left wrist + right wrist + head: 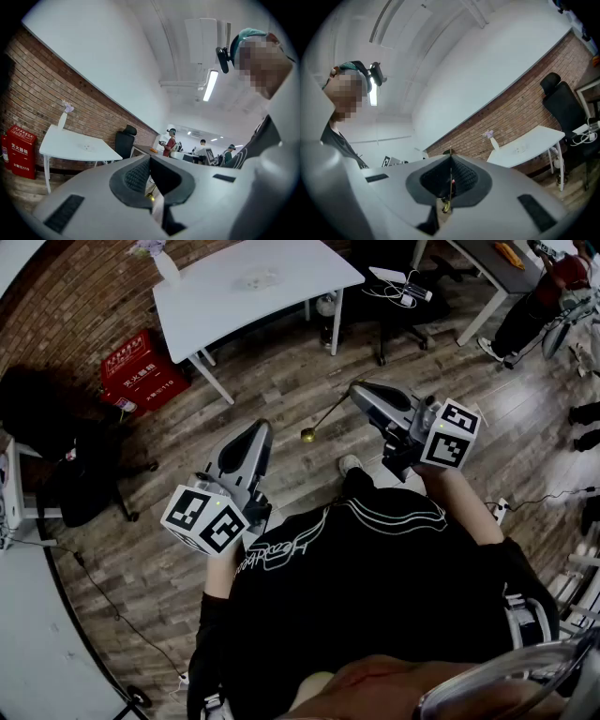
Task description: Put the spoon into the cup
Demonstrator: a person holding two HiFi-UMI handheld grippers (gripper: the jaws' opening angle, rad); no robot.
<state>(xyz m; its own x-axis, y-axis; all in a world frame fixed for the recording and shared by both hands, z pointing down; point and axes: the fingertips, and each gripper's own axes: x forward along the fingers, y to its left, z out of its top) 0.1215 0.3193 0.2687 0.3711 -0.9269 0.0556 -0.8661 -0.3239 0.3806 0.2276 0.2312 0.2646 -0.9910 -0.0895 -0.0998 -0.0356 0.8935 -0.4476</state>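
Note:
My right gripper is shut on the thin handle of a gold spoon. The spoon slants down to the left, and its round bowl hangs over the wooden floor. In the right gripper view the handle runs upright between the closed jaws of that gripper. My left gripper is held level beside it, left of the spoon bowl, with its jaws together and nothing seen in them. A small pale object sits on the white table; I cannot tell whether it is the cup.
A vase with flowers stands at the table's far left corner. A red box lies on the floor by the brick wall. A black office chair and a second desk are at the right, with a person beside them.

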